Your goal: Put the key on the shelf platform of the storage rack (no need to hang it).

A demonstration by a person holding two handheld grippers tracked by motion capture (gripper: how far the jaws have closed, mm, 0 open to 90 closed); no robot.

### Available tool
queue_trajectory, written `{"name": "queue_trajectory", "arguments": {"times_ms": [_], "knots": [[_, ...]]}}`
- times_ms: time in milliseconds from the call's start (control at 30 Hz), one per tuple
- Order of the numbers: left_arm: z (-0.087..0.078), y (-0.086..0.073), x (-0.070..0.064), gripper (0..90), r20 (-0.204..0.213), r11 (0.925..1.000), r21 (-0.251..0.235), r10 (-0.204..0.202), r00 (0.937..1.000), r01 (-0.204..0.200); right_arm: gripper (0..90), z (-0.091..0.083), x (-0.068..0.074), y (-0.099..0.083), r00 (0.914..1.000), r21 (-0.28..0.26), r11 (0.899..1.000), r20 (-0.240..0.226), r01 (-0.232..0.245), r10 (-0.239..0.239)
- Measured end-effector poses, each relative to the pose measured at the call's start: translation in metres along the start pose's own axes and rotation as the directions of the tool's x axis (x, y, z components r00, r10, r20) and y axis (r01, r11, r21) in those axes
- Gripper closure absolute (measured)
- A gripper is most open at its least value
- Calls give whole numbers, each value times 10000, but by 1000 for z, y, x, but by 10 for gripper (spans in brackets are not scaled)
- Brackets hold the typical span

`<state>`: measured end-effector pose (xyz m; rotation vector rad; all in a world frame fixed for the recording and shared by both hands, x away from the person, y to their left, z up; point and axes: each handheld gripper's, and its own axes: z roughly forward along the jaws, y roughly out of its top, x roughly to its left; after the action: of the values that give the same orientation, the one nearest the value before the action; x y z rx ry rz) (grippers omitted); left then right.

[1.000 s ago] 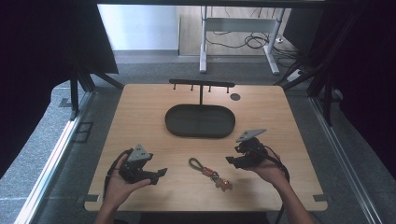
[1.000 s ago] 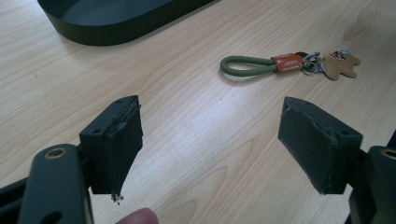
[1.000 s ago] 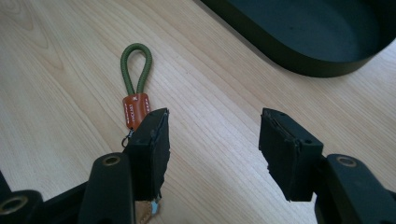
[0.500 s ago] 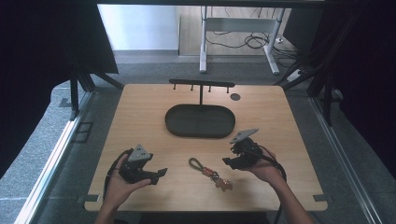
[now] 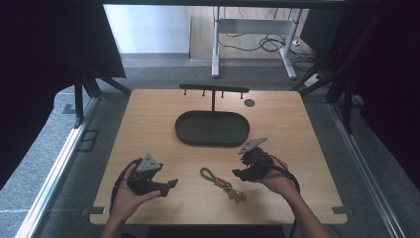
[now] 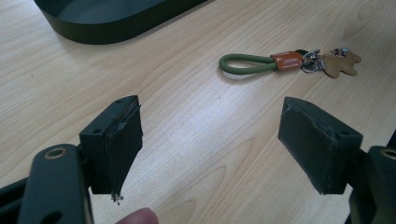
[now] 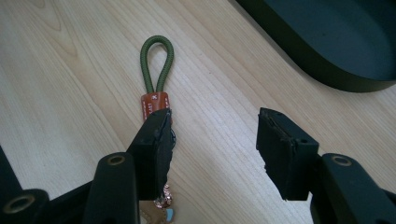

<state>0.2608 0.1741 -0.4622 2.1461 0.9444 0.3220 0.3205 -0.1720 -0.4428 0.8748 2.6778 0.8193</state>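
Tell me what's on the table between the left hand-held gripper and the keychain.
Nothing: in the left gripper view, bare wood runs from the open left hand-held gripper to the keychain. The high view shows the same gap.

table (image 5: 148, 124): pale wood, matt, fine straight grain
tray (image 5: 188, 130): dark, smooth, dull sheen, at 12 o'clock from the keyring
keyring (image 6: 261, 63): green woven cord loop, orange tag, shiny metal rings, tan leather-like figure
left gripper (image 6: 210, 140): matt black plastic, pads frayed at the edges
right gripper (image 7: 212, 140): matt black plastic, brass-coloured rivets, worn pads
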Motion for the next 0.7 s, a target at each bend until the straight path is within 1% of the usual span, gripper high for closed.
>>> {"name": "queue_trajectory", "arguments": {"times_ms": [67,267,433,500,700], "knots": [[0,0,0,221,18,10000,16,-16,10000,16,457,2,2,2,10000,57,10000,-27,77,-77],[2,0,0,221,27,10000,72,10,10000,-11,452,6,3,4,10000,137,9999,11,63,-63],[2,0,0,221,36,10000,41,8,10000,-8,453,11,4,5,9999,241,9996,-43,111,-110],[2,0,0,221,34,10000,61,14,10000,-14,454,12,6,6,9997,309,9994,-157,165,-160],[3,0,-1,221,68,10000,73,-4,10000,3,455,16,9,9,9993,440,9987,-272,270,-259]]}}
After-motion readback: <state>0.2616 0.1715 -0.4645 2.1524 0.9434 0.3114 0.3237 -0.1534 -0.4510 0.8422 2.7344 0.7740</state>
